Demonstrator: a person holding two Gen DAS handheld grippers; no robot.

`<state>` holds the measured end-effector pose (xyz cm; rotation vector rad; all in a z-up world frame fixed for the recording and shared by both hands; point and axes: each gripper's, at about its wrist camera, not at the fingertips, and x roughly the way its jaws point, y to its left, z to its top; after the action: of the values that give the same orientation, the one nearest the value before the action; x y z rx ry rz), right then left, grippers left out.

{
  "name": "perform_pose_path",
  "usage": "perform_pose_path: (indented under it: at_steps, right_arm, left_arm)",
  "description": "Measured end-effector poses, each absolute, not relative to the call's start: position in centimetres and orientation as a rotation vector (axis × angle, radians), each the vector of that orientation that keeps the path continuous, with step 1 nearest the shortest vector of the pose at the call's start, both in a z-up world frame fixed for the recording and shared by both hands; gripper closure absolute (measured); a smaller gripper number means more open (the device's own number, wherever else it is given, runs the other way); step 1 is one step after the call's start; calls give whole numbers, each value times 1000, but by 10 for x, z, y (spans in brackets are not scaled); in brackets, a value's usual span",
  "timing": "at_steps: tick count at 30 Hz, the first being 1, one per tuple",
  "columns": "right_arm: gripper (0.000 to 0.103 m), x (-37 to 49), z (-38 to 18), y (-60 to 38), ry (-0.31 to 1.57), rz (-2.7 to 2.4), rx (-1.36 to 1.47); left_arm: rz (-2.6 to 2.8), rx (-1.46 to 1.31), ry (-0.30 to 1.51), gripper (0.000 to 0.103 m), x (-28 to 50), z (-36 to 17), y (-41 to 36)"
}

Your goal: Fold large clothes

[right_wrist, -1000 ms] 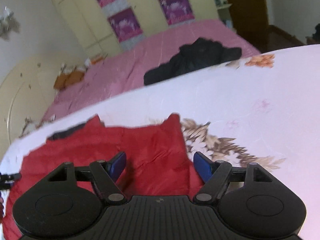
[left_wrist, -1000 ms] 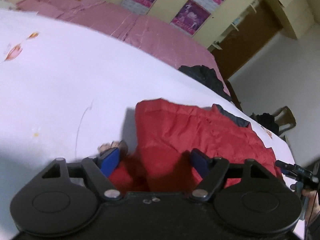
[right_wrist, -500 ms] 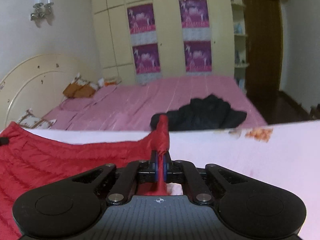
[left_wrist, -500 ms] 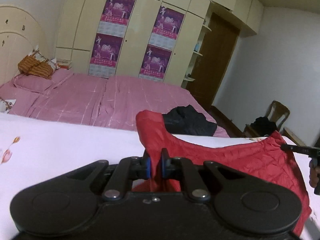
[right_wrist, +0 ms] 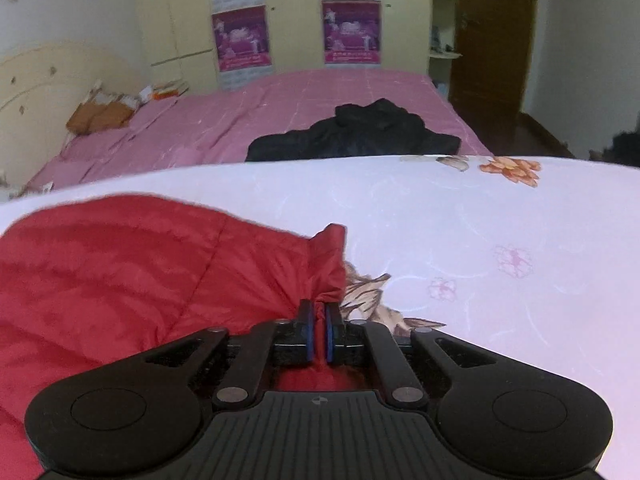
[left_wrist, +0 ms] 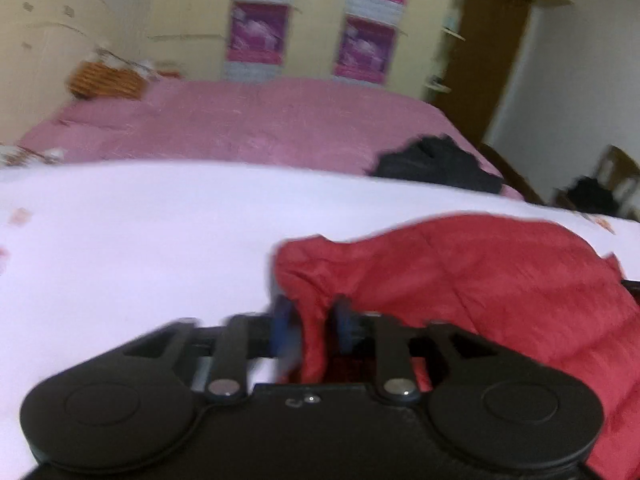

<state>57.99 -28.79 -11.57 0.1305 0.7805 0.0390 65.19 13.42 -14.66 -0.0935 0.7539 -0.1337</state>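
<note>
1. Bedroom: a pink bed point(right_wrist: 320, 120) with a black garment point(right_wrist: 356, 132) on it, and cream wardrobes with purple posters point(right_wrist: 352, 32) behind. The work surface in front is a white floral sheet point(right_wrist: 500, 240); whether it covers a bench or a second bed cannot be told.

2. The task's thing, a red quilted jacket point(right_wrist: 120, 272), lies bunched on the sheet, spanning the stretch between the two tools.

3. Right tool point(right_wrist: 319, 334): jaws nearly together, clamped on a thin pleat of the jacket's right corner. The cloth stands up in a peak just beyond the tips.

4. Left tool point(left_wrist: 314, 326): the view is blurred. Its jaws stand partly apart, with a fold of red cloth running between them. Whether the pads press that fold or have let it go cannot be told.

5. Judged stage: a fold in hand, with both corners held low over the sheet.

6. Risks:
   - The quilted shell looks slick. The right grip holds only a narrow pleat, so a sharp pull could strip it out.
   - If the left hold is loose, that side would drop early and the fold would land skewed.
   - The bulk between the tools is rumpled; laid down so, creases would be trapped underneath.
</note>
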Motion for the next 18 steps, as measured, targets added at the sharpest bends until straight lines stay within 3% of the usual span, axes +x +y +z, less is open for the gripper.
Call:
perform_pose_path:
  at_steps: [1,2,5,8,13,18]
  right_arm:
    - [44,572,-103,-289,722,8,136]
    - [42,563,-91,-289,665,12,137]
    - [42,549,-63,-272,626,126,138]
    - [42,547,-57,-231,643,265,92]
    - [42,562,-92,-173,791,304,-33]
    - [42,577,-119,-191,836,271,60]
  left_arm:
    - [-111,-99,720,65,644,-137,138]
    - [-102,-110,684,64,636,-126,140]
    - [-187,-111,629,64,613,-98,120]
    - [-308,-54,693,61,612,-93,70]
    - [-301,57,746,58,627,-128,19]
    - [-291,-65,748,58,636,-146,39]
